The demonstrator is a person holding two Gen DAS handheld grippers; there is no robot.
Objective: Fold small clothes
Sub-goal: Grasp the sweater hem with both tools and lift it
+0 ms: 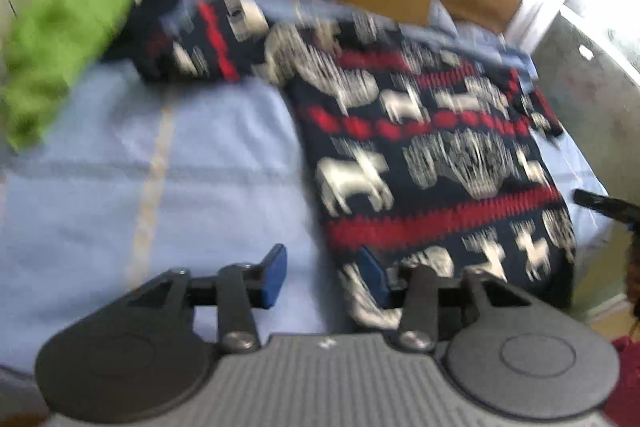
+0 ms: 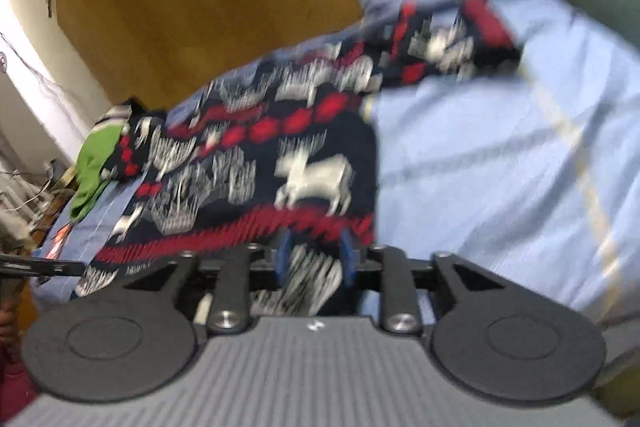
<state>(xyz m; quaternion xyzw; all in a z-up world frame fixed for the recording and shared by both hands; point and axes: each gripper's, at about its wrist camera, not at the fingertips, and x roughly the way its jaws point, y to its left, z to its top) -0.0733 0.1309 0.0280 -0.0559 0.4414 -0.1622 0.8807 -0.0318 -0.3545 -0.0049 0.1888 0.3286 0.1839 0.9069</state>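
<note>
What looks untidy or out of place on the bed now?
The sweater lies flat on the sheet, but one sleeve still sticks out sideways, unfolded. A green cloth lies crumpled beside that sleeve, at the bed's edge. Nothing looks damaged.

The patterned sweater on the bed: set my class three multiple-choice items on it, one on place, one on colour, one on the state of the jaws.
1. The green cloth lies at the sweater's
A. sleeve end
B. hem
C. middle

2. The sweater's stripes are
A. yellow
B. red
C. pink

3. The left gripper's jaws are
A. shut on the sweater
B. shut on the sheet
C. open

Key:
1 A: the green cloth lies by the sleeve of the sweater.
2 B: red bands cross it.
3 C: the left gripper holds nothing above the blue sheet.
</note>
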